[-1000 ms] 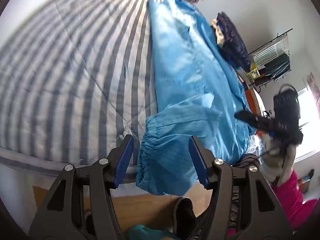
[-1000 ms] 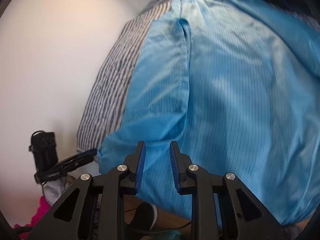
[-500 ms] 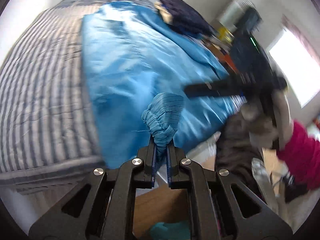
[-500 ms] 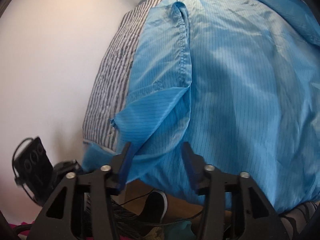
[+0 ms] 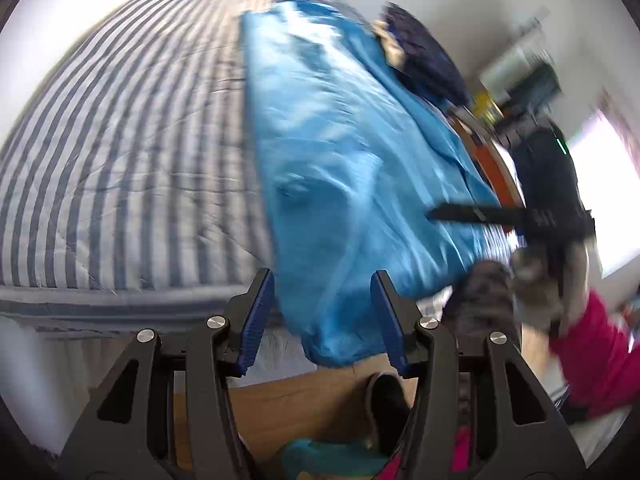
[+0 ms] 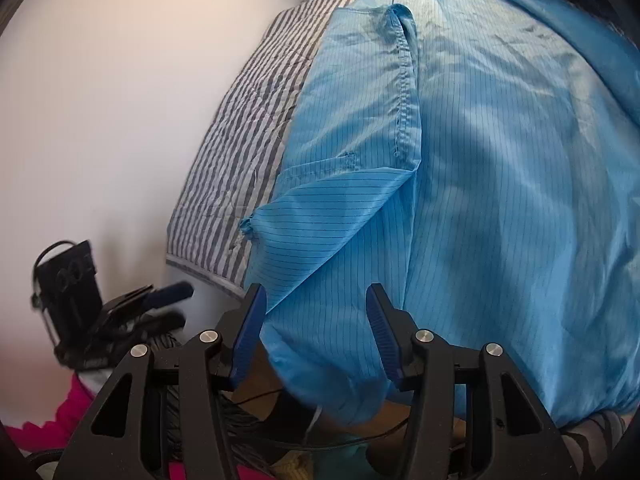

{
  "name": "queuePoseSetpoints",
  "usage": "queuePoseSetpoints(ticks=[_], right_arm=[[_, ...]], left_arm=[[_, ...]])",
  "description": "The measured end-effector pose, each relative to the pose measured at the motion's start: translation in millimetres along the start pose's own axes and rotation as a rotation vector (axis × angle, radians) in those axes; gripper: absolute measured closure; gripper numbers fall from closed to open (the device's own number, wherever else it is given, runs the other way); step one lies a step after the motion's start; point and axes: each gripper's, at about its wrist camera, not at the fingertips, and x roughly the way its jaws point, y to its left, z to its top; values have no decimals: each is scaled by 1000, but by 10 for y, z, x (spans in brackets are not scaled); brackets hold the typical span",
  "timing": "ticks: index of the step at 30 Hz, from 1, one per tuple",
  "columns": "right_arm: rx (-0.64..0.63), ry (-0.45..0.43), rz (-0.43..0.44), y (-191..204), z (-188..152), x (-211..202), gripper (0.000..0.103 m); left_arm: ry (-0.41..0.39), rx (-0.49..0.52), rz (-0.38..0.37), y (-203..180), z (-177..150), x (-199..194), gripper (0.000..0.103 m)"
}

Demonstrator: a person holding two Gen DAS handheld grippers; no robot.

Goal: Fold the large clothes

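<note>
Between both grippers' parted jaws (apparently untouched): blue garment [image 5: 352,184].

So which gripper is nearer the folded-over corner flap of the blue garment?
Right. The right gripper sits open just below the corner flap. The left gripper, jaws just reopened on nothing, is off at the blue garment's hanging edge beside the striped bedcover.

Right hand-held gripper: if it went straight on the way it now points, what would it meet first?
Most likely the shiny blue pinstriped garment draped over the bed edge, straight ahead of its open jaws; exact depth is unclear.
</note>
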Motion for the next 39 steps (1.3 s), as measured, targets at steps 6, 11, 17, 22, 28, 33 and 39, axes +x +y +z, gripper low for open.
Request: queuePoseSetpoints(ticks=[6,11,17,22,28,33,39], right_arm=[[61,10,12,-139,14,101,51],[79,-19,-5,-173,125,79,51],[31,-7,-67,-23,571,274,50],[-34,36,-62,278,521,392,50],[-2,64,-162,305,421,487,50],[3,166,-272,125,282,594,50],[99,172,-159,-18,108,447,50]], left_arm=[[46,-37,-42,130,215,473,52],[83,33,-58,-17,175,625,98],[18,152,-10,-336,35,391,102],[3,202,3,-502,-101,322,102],[28,255,-10,-591,-130,377,102],[41,266,-71,-632,-196,201,102],[13,67,-22,-27,155,78,88]])
